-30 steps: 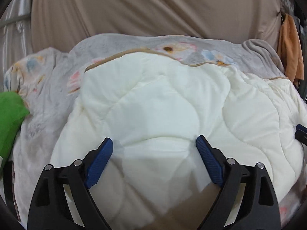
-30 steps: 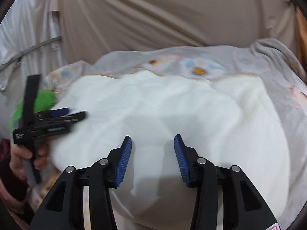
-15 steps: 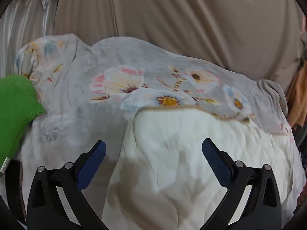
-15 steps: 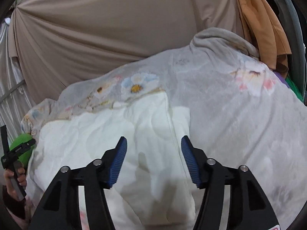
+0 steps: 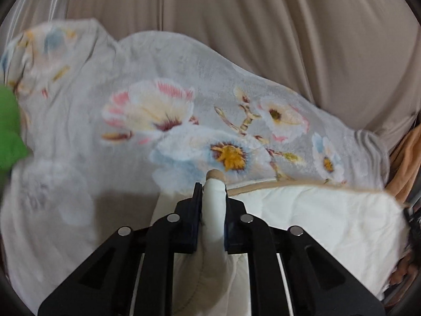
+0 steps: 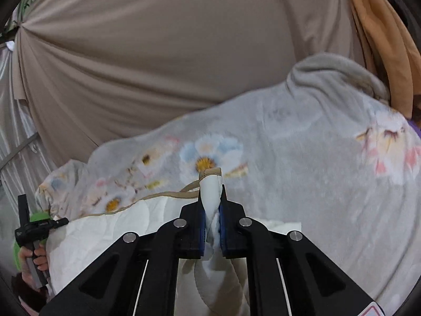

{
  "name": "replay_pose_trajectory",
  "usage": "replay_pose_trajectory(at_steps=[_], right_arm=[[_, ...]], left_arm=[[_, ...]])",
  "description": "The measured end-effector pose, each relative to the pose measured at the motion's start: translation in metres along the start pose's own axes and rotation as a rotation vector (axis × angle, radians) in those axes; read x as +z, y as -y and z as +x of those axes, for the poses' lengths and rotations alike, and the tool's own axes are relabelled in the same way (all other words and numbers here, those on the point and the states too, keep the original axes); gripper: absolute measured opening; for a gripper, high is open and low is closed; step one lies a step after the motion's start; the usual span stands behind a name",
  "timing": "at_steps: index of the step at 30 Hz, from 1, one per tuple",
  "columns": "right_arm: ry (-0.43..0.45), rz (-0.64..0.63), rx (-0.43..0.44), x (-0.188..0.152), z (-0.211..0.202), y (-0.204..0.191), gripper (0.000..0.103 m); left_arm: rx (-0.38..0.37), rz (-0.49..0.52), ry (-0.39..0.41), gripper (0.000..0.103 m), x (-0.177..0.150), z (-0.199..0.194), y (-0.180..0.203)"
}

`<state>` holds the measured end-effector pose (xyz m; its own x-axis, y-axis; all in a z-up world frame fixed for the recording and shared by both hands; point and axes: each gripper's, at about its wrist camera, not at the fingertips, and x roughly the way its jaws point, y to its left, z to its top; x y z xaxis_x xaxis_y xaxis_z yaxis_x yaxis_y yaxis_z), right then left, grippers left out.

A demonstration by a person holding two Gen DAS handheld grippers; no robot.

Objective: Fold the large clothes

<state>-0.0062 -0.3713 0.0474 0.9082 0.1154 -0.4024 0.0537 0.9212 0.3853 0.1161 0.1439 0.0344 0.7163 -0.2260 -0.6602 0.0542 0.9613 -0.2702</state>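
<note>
At far left in the left wrist view, a patch of green cloth (image 5: 9,129) lies against a grey floral blanket (image 5: 163,100), which spreads across the whole surface. In the middle, the left gripper (image 5: 213,205) is closed, its jaws pinching a bunched corner of the white quilt (image 5: 315,216), whose tan-piped edge runs off to the right. The quilt lies flat on the blanket, in front of a beige curtain (image 5: 263,26).

In the right wrist view, the left gripper (image 6: 39,227) appears at far left, held in a hand (image 6: 34,260) at the quilt's (image 6: 110,234) far corner. In the middle, the right gripper (image 6: 211,210) is also clamped tight on a gathered quilt corner, the piping poking out above its tips. To the right, the blanket (image 6: 315,171) rises in a mound, with orange fabric (image 6: 381,39) hanging behind it.
</note>
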Motion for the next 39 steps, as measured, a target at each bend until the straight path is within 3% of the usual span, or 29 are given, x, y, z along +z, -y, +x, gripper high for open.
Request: replay_pose_trajectory(at_steps=[2,4,5,7,13,19,21,23,24,26,29,35,39], right_arm=[[-0.051,-0.005,-0.077,-0.004,0.020,0.009,0.008],[-0.179,0.003,-0.178,-0.025,0.058,0.028,0.008],[-0.257,0.000,-0.212,-0.040,0.080,0.038,0.008],[-0.332,0.060,-0.194,-0.056,0.100,0.052,0.007],[-0.344,-0.028,-0.264,-0.059,0.106,0.038,0.008],[-0.339,-0.005,-0.244,-0.056,0.104,0.045,0.012],[-0.314,0.005,-0.250,-0.051,0.095,0.044,0.016],[-0.233,0.013,-0.267,-0.042,0.069,0.036,0.025],[-0.186,0.014,-0.267,-0.038,0.054,0.029,0.027],[-0.104,0.000,-0.247,-0.031,0.024,0.010,0.027],[-0.078,-0.068,-0.140,-0.029,0.007,-0.036,0.027],[-0.219,-0.310,0.110,-0.079,0.032,-0.153,0.027],[-0.292,-0.421,0.144,-0.115,0.050,-0.190,0.027]], left_arm=[[0.038,0.027,-0.061,0.012,-0.005,0.028,0.001],[0.127,0.049,-0.114,0.012,-0.018,0.064,-0.003],[0.125,0.046,-0.130,0.013,-0.023,0.073,-0.007],[0.159,0.068,-0.114,0.014,-0.026,0.075,-0.004],[0.242,0.140,-0.086,0.014,-0.033,0.077,0.008],[0.257,0.148,-0.074,0.016,-0.033,0.073,0.010],[0.261,0.149,-0.044,0.023,-0.031,0.058,0.012],[0.249,0.131,0.010,0.044,-0.031,0.029,0.016],[0.231,0.135,0.048,0.047,-0.032,0.011,0.021],[0.194,0.178,0.093,0.049,-0.035,-0.017,0.039],[0.119,0.255,0.134,0.052,-0.043,-0.045,0.078],[0.056,0.361,0.132,0.053,-0.071,-0.052,0.134],[0.066,0.365,0.079,0.053,-0.081,-0.034,0.135]])
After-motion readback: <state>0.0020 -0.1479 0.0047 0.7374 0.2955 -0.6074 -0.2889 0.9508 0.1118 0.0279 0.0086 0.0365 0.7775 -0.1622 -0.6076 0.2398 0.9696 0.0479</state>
